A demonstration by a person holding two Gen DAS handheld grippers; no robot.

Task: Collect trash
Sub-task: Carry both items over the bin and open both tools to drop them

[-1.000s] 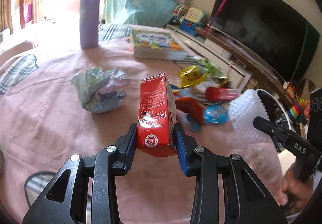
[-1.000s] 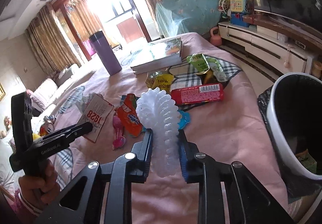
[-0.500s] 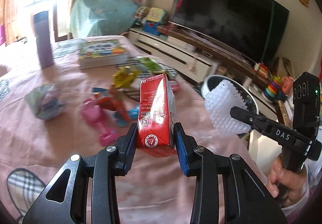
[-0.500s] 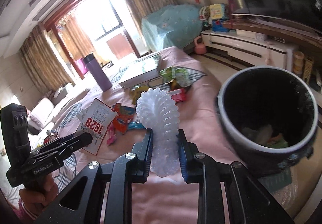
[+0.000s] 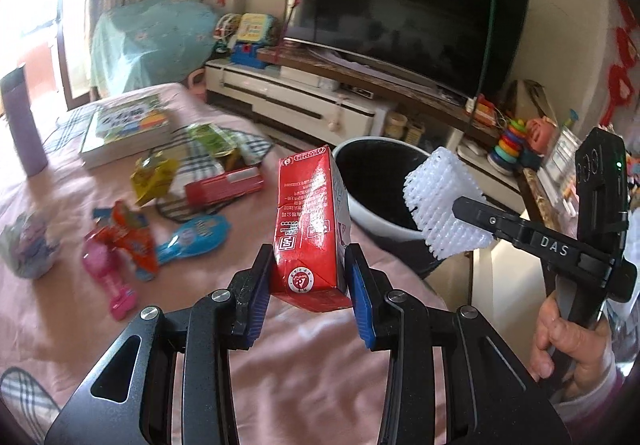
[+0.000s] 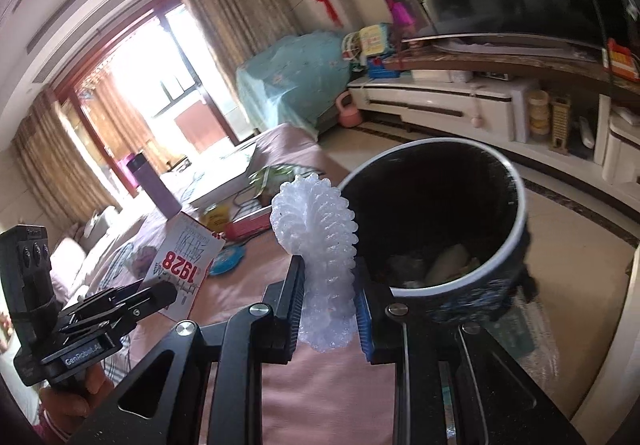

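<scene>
My left gripper (image 5: 308, 277) is shut on a red drink carton (image 5: 310, 225) and holds it upright above the pink table, just short of the black trash bin (image 5: 374, 173). My right gripper (image 6: 330, 301) is shut on a white foam fruit net (image 6: 320, 241), held beside the bin's (image 6: 516, 181) near rim. The bin holds some trash at its bottom. The foam net also shows in the left wrist view (image 5: 440, 205), over the bin's right rim. The carton shows in the right wrist view (image 6: 184, 261), at left.
Wrappers lie on the pink tablecloth (image 5: 60, 309): a red packet (image 5: 224, 187), a yellow one (image 5: 154, 175), a blue one (image 5: 196, 235), a pink one (image 5: 106, 271) and crumpled paper (image 5: 26, 245). A book (image 5: 124, 129) and a purple bottle (image 5: 22, 125) stand further back.
Both grippers have swung right toward the bin with their loads. The bin is now closer and larger in both views. The grips are unchanged.
</scene>
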